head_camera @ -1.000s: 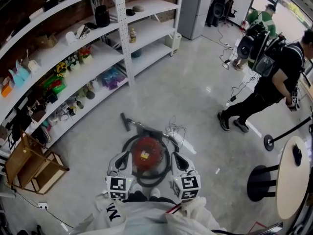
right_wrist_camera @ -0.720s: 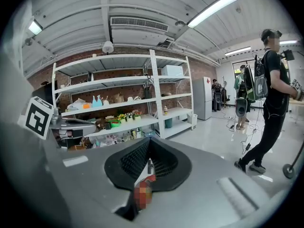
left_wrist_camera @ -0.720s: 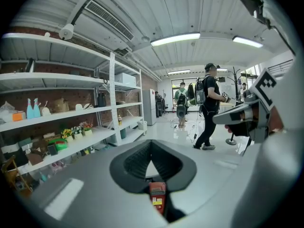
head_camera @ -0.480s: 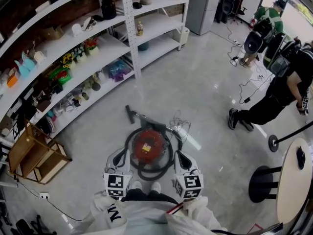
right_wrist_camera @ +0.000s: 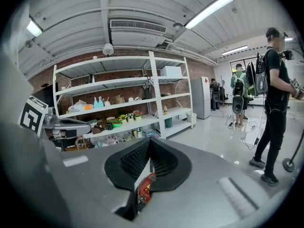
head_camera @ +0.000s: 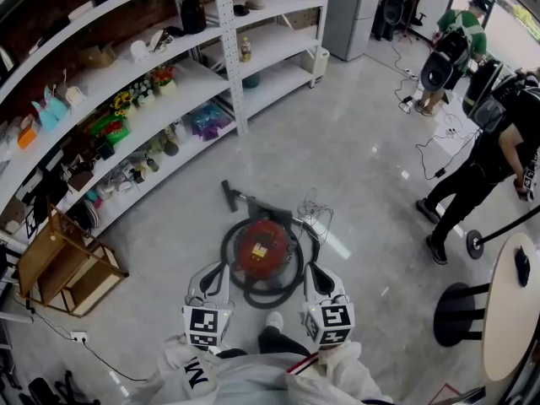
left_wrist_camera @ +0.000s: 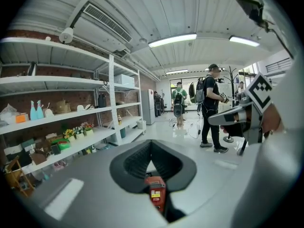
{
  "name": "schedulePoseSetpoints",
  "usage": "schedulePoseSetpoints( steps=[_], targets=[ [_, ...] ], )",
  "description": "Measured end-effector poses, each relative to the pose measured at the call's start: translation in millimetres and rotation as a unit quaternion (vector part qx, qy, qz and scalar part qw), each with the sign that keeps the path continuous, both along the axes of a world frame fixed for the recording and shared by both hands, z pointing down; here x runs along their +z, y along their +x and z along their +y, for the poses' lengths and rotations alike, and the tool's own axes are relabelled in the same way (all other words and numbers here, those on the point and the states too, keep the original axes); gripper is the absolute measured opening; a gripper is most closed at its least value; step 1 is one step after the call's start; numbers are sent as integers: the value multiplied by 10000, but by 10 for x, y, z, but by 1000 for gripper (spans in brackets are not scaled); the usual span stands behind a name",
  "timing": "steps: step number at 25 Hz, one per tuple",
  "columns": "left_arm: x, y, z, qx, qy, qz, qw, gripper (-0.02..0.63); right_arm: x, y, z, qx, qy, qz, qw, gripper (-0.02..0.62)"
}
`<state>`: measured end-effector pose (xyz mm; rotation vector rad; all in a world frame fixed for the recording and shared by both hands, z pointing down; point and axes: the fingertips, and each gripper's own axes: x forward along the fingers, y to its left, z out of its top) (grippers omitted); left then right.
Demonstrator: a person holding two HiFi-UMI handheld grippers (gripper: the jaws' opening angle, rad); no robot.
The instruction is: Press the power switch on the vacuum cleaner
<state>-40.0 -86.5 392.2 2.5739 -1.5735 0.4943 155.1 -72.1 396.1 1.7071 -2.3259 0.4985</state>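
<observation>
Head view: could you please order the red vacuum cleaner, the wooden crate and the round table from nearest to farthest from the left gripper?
From the left gripper:
1. Red vacuum cleaner, just ahead-right.
2. Wooden crate, floor at left.
3. Round table, far right edge.

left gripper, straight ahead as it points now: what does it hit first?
Probably nothing close. The left gripper points about level, and the vacuum cleaner sits below its line; ahead is open floor, then the shelving. Depth is hard to judge.

One vacuum cleaner (head_camera: pixel 263 247), a left tool (head_camera: pixel 214 272), a right tool (head_camera: pixel 315 270), two bystanders (head_camera: pixel 456 30) (head_camera: pixel 494 146), one round table (head_camera: pixel 508 332).
</observation>
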Motion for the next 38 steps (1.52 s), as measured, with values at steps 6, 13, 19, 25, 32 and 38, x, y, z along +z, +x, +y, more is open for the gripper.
schedulePoseSetpoints(
  steps=[6, 13, 19, 25, 32, 38],
  targets=[
    [21, -222, 338, 147, -23, 72, 9999, 0, -114, -223, 338, 95, 97, 127, 9998, 0],
    [-33, -489, 770, 380, 107, 191, 9990, 0, -167, -525, 863, 338, 205, 184, 9991, 0],
    [11, -748, 1097, 405, 132, 228, 9988, 0, -228, -735, 1214, 430, 326, 253, 9982, 0],
    [-44, -891, 1303, 389, 238, 330, 9984, 0, -326, -841, 1422, 490, 509, 340, 9969, 0],
    [-153, -1022, 1484, 502, 397, 394, 9972, 0, -459, -986, 1650, 589, 666, 419, 9952, 0],
    [-171, -1089, 1676, 606, 417, 569, 9957, 0, -498, -1052, 1894, 714, 748, 492, 9934, 0]
  ],
)
